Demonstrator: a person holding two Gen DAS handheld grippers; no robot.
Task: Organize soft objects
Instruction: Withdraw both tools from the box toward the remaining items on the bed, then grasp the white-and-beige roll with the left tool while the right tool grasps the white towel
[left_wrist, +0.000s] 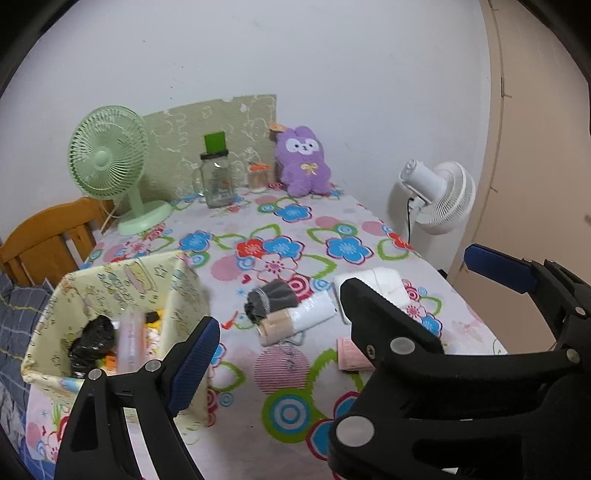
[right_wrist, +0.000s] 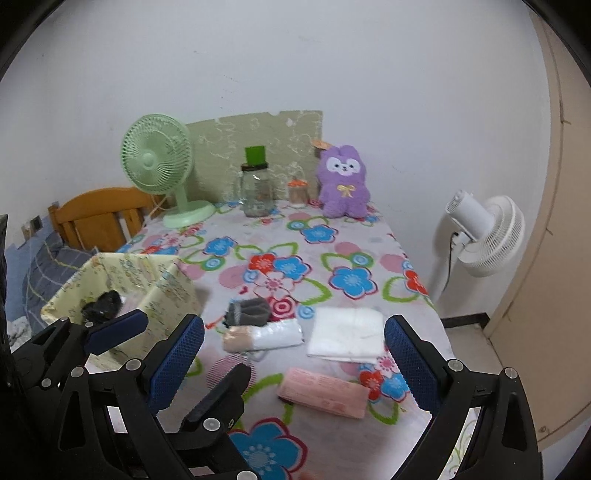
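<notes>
Several soft items lie on the flowered tablecloth: a grey rolled sock, a beige-and-white roll, a folded white cloth and a pink rolled towel. A purple plush sits upright at the far wall. At the left stands a pale yellow fabric basket with a black bundle and other items inside. My right gripper hovers open over the rolls, holding nothing. My left gripper is open and empty beside the basket. Its fingers interleave with the right gripper's left finger.
A green desk fan, a glass jar and a small orange-lidded jar line the back of the table. A white floor fan stands off the right edge. A wooden chair and blue bedding are at the left.
</notes>
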